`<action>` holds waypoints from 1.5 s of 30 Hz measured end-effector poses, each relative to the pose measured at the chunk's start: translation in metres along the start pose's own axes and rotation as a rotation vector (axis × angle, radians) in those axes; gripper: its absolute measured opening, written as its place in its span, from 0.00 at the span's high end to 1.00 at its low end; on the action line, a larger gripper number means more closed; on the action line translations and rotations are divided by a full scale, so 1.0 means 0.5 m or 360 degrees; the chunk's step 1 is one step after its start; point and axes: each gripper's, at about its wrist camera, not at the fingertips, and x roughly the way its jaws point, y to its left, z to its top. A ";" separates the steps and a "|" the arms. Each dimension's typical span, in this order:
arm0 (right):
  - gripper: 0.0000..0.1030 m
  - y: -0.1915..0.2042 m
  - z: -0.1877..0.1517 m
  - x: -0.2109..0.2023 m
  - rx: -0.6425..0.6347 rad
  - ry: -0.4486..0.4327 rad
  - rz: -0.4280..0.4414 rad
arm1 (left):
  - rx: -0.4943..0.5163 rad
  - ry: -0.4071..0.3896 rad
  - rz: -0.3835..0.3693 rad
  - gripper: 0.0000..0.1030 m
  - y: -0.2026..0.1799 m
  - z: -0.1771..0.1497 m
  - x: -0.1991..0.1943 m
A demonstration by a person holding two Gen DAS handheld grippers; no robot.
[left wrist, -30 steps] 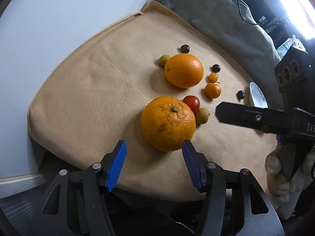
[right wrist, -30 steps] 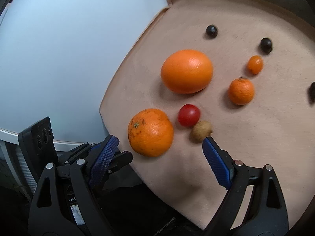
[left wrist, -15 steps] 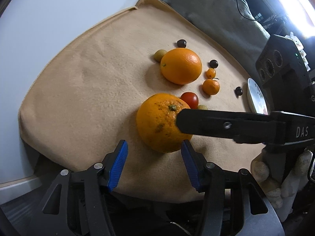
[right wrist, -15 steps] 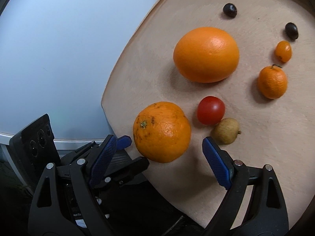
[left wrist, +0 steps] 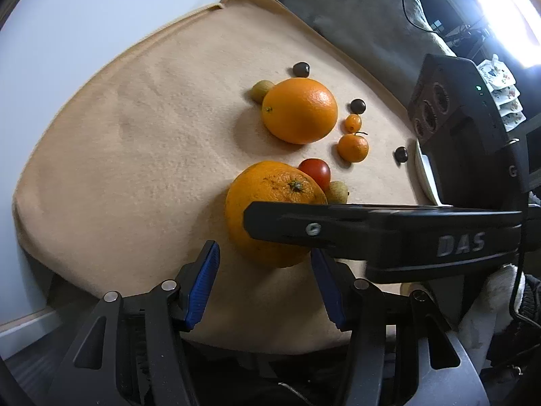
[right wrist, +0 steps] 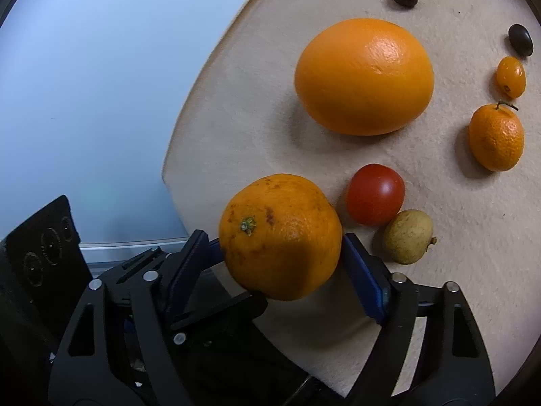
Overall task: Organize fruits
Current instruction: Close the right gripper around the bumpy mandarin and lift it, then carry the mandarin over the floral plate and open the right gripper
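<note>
A: In the right wrist view the right gripper is closing on the speckled orange: its blue pads are sitting against both flanks of the fruit at the near edge of the tan cloth. I'd call that a grasp.

B: The left wrist view is showing that same right gripper only from the side, as a black bar marked DAS crossing the speckled orange, so the contact is hidden there. What it is showing is the left gripper hanging spread apart just short of the fruit, holding nothing.

A: My view is catching only a corner of the left tool, low on the left, so I cannot tell its state from here. Just beside the speckled orange, a red tomato is lying, with a small tan-green fruit touching it.

B: Both are peeking out behind the orange here. Farther back, the smooth orange is hiding most of a second tan-green fruit, which your view is not showing at all. A white plate is also sitting at the cloth's right edge.

A: Mine is giving the mandarin and kumquat far more clearly, with a dark fruit beyond them.
</note>
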 end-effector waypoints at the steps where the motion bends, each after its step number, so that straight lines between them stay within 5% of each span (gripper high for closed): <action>1: 0.24 -0.001 0.001 -0.003 0.0003 0.0003 0.0000 | 0.0002 0.0004 0.0000 0.45 -0.001 0.002 0.003; 23: 0.26 -0.010 0.003 -0.043 -0.0054 -0.0026 0.0077 | 0.0091 -0.0029 -0.0022 0.45 -0.041 0.006 -0.001; 45: 0.26 -0.155 -0.019 -0.229 0.0183 -0.0334 0.0004 | 0.0439 -0.0006 -0.0171 0.45 -0.244 0.064 0.030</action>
